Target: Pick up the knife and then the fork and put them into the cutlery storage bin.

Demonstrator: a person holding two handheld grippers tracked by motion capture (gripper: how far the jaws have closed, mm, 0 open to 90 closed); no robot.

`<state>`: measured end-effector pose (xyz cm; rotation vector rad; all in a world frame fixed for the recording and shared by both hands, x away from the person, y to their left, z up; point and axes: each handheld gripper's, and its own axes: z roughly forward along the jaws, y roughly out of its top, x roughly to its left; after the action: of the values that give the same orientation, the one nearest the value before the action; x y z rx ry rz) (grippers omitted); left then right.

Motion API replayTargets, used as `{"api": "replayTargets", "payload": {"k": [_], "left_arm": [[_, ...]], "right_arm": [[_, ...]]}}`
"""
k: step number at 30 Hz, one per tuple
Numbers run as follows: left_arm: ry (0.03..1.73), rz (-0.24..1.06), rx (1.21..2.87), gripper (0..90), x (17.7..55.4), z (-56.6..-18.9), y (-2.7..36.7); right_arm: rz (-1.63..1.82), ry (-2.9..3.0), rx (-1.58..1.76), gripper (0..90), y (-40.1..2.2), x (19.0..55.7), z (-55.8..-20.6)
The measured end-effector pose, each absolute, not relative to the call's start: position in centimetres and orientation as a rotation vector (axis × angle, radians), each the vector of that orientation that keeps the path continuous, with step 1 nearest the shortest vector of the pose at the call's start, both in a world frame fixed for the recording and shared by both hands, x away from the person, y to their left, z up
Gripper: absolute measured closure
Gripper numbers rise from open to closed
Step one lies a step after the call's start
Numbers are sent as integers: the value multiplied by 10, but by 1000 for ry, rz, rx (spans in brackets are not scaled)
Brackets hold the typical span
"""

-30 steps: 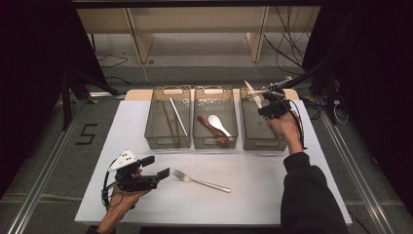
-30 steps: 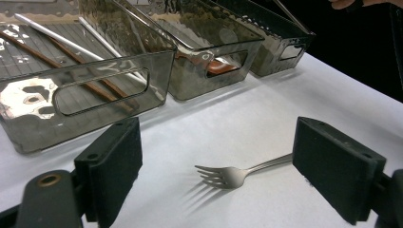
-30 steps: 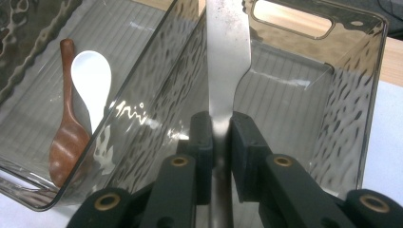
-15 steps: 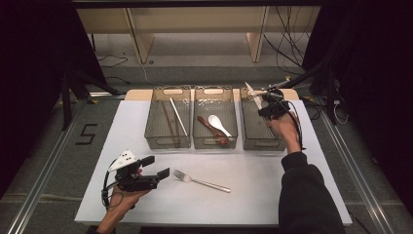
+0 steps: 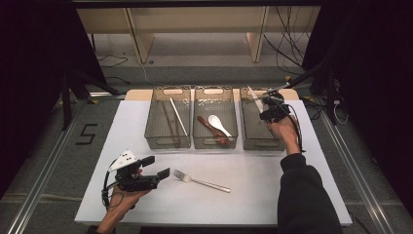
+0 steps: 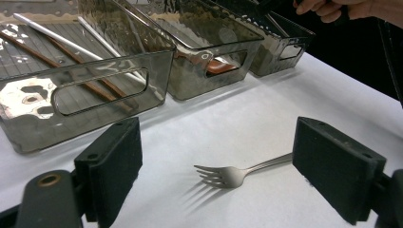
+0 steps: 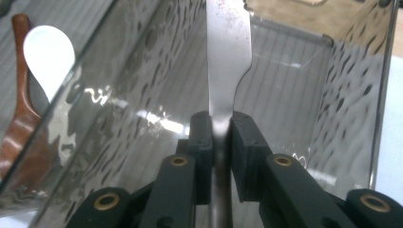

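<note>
Knife point(image 7: 227, 61), a plain steel table knife, sits pinched in the right gripper point(image 7: 219, 135), whose two black jaws are closed tight on the metal just below where the blade widens; the blade runs up and away from the pads, over the inside of the right-hand bin point(image 7: 332, 118). In the high view the right gripper point(image 5: 269, 108) hangs above that same right-hand bin point(image 5: 255, 142), the knife point(image 5: 255, 98) slanting up toward the bin's far end; whether its tip touches the bin I cannot tell.

Beside it stands the middle bin point(image 5: 233, 141), holding a white spoon point(image 5: 218, 124) and a brown wooden spoon point(image 5: 210, 129); further left, the left-hand bin point(image 5: 151, 142) holds chopsticks point(image 5: 177, 116); all three bins sit in a row at the far side of the white worktop point(image 5: 263, 195).

At the near left, the left gripper point(image 5: 160, 166) rests low over the worktop with its jaws wide apart and nothing between them; it points toward a fork point(image 5: 200, 182) lying flat just beyond the jaws, tines toward the gripper; in the left gripper view the fork point(image 6: 228, 175) lies between the two pads but untouched.
</note>
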<state>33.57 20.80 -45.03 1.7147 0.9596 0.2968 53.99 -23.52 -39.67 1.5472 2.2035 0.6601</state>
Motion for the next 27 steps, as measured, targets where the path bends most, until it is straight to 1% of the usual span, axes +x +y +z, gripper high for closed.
{"api": "replayTargets", "payload": {"k": [6,7,9,13,17,21,27], "left_arm": [[962,298,1711,166,336,-450,207],[959,298,1717,167,336,-450,208],[960,297,1715,166,336,-450,208],[959,298,1719,167,336,-450,208],[964,296,1710,167,336,-450,208],[962,299,1715,167,336,-451,208],[963,300,1714,167,336,-450,208]], "right_arm": [[605,2203,1578,786,-236,541,-405],[608,2197,1586,764,-236,541,-405],[636,2186,1589,648,-236,541,-401],[672,2200,1561,527,-232,537,-393],[723,2240,1509,445,-224,529,-386],[771,2289,1441,386,-214,516,-378],[869,2368,1316,331,-192,488,-367]]}}
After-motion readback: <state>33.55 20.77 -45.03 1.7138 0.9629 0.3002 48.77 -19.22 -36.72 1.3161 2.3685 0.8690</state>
